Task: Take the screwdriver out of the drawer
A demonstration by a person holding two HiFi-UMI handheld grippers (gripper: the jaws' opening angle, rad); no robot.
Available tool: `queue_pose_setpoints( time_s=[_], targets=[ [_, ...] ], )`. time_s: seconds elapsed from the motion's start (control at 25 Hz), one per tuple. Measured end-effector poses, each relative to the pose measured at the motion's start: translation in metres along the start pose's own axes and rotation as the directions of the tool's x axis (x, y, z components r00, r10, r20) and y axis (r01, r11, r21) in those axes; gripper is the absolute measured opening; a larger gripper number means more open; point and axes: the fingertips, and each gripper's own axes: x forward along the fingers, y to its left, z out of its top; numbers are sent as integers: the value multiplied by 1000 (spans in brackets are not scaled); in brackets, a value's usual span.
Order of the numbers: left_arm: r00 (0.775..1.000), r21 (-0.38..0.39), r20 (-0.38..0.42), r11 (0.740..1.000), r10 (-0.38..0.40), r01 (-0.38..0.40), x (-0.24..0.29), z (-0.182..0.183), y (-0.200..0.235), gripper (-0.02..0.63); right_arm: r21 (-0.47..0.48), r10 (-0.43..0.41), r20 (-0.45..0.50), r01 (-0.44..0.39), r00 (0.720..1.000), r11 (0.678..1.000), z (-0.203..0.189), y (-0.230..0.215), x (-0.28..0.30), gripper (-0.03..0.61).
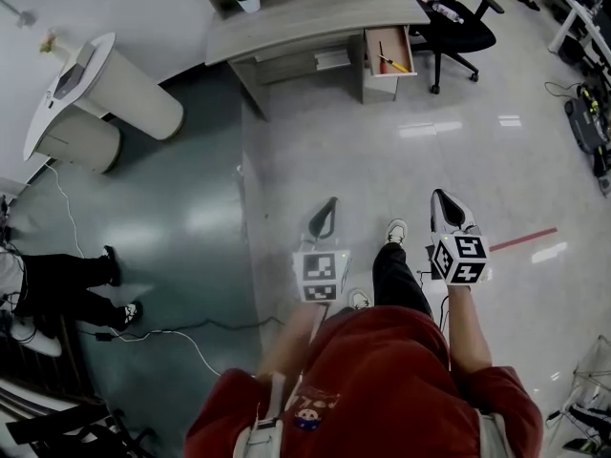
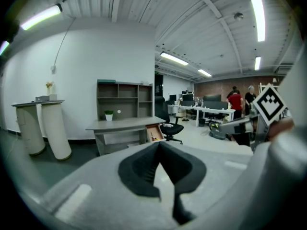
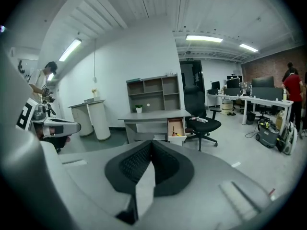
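Screwdriver (image 1: 390, 63) lies in the open drawer (image 1: 370, 55), upper centre of the head view, well apart from left gripper (image 1: 328, 204) and right gripper (image 1: 442, 198). Both show jaws pressed together, empty. Recommend approaching, then spreading one gripper's jaws before straddling the handle.

We can read no text, number or brand here; the small emblem (image 1: 307, 414) on the person's red top (image 1: 401, 370) is too blurred to make out.
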Motion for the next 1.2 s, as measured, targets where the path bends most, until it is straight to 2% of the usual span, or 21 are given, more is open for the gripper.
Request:
queue_pose_setpoints(
  time_s=[0.32, 0.56, 0.96, 1.2],
  targets=[
    [999, -1, -27, 1000, 16, -16, 69, 16, 11, -2, 9, 15, -27, -15, 1000, 1000, 18, -39, 62, 2],
    [999, -13, -28, 999, 30, -30, 134, 50, 13, -2, 20, 15, -23, -14, 1000, 1000, 51, -83, 109, 2],
    [999, -19, -41, 1000, -12, 11, 261, 106, -22, -2, 71, -17, -19, 18, 1000, 997, 94, -186, 166, 2],
    [999, -26, -46, 999, -27, 26, 316, 134, -46, -2, 92, -13, -26, 15, 1000, 996, 109, -237, 189, 2]
  ],
)
